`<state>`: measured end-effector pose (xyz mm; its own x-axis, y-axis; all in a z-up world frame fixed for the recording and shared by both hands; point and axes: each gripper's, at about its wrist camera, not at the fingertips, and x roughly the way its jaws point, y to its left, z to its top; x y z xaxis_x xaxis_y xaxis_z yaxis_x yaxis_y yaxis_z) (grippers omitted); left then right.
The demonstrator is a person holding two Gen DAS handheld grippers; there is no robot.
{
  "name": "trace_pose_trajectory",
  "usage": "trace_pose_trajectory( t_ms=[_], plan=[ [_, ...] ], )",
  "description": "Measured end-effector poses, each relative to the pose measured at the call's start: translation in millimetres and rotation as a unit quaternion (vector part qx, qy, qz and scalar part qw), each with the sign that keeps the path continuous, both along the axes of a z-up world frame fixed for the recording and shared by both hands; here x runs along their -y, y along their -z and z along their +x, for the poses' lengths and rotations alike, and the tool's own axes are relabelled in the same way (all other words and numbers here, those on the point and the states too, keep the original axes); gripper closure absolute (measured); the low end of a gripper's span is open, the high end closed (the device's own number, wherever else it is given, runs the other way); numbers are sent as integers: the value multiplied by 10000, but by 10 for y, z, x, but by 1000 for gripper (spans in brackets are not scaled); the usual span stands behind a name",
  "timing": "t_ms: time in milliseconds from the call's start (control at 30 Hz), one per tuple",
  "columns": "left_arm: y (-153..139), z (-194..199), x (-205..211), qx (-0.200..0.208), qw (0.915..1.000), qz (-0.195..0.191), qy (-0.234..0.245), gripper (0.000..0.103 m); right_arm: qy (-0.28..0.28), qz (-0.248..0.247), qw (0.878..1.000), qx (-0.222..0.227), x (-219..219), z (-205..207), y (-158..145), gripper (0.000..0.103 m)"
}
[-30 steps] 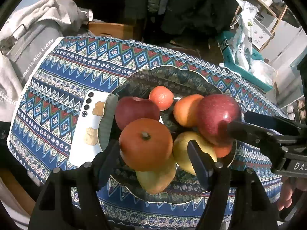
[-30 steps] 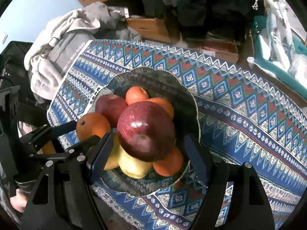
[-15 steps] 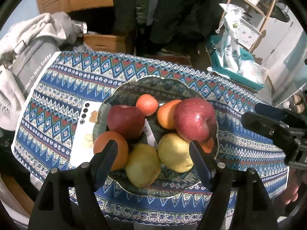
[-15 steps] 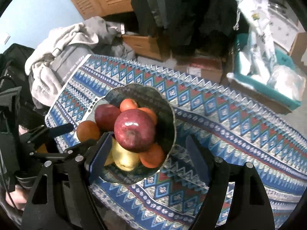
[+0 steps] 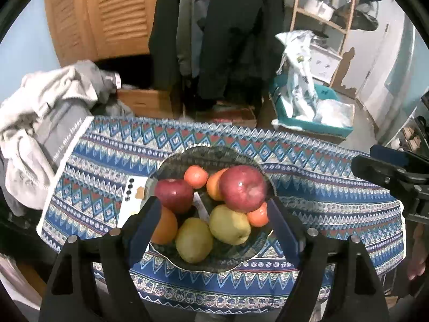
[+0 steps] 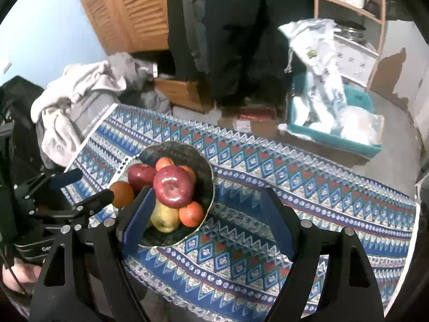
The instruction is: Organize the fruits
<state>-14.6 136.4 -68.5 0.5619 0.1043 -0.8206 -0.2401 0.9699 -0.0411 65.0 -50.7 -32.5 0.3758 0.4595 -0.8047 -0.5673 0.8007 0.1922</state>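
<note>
All the fruit is seen gathered in one dark patterned bowl point(image 5: 171, 161) that stands on the blue patterned cloth of the desk point(image 5: 308, 187). A large red apple point(image 5: 243, 188) is perched at the top of the heap, resting on a yellow pear point(image 5: 230, 224) and a small orange fruit point(image 5: 258, 216); a second red apple point(image 5: 174, 195), another pear point(image 5: 194, 240) and further oranges are packed around them.

The left gripper point(image 5: 213, 222) is held above and just before the bowl's near rim, tilted down at the pile, so that the fruit lies forward and below, framed between its fingers but not touched. Its jaws have just been opening; they are spread, with nothing pinched.

The right gripper point(image 6: 207, 214) is held over bare cloth, and the bowl lies to its left and ahead, partly behind its left finger. Its jaws have likewise just been opening and are spread and empty.

The left gripper is judged the nearer and better aligned. No loose fruit is seen on the cloth, so the sorting is judged essentially complete. A white phone point(image 5: 131, 201) is tucked partly under the bowl's left rim.
</note>
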Motion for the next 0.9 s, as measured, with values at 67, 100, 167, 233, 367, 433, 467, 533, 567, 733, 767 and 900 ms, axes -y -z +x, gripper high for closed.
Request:
trace_pose_trajectory(
  t_ms=[67,100,167,233,367,433,467,533,567,733,767,900],
  plan=[
    [-103,-32,69,95,9999,87,74,21,64,9,9999,83,75,-37,-84,22],
    [-143,-43,95,134,9998,105,103,21,87,15,9999,111,100,-48,-114,22],
    [-228,-79,149,234,9995,149,141,20,153,37,9997,198,169,-81,-195,22],
    [-319,-117,201,360,9990,206,176,16,225,29,9993,294,223,-105,-261,22],
    [-478,-175,326,547,9974,415,238,16,398,9,9978,533,352,-163,-388,22],
    [-526,-188,369,582,9968,468,279,15,453,36,9974,557,412,-178,-421,22],
    [-542,-196,381,592,9967,483,283,15,525,73,9969,581,466,-191,-448,22],
    [-589,-216,417,638,9964,482,295,13,619,112,9962,608,545,-207,-486,22],
    [-615,-223,432,660,9963,469,299,13,653,117,9958,633,576,-216,-502,22],
    [-722,-251,501,815,9947,570,243,3,781,80,9924,943,723,-271,-617,22],
    [-733,-252,509,835,9945,581,245,3,795,74,9918,1003,745,-283,-636,22],
    [-769,-243,545,835,9948,531,258,3,754,70,9916,1051,778,-318,-647,22]
  ],
)
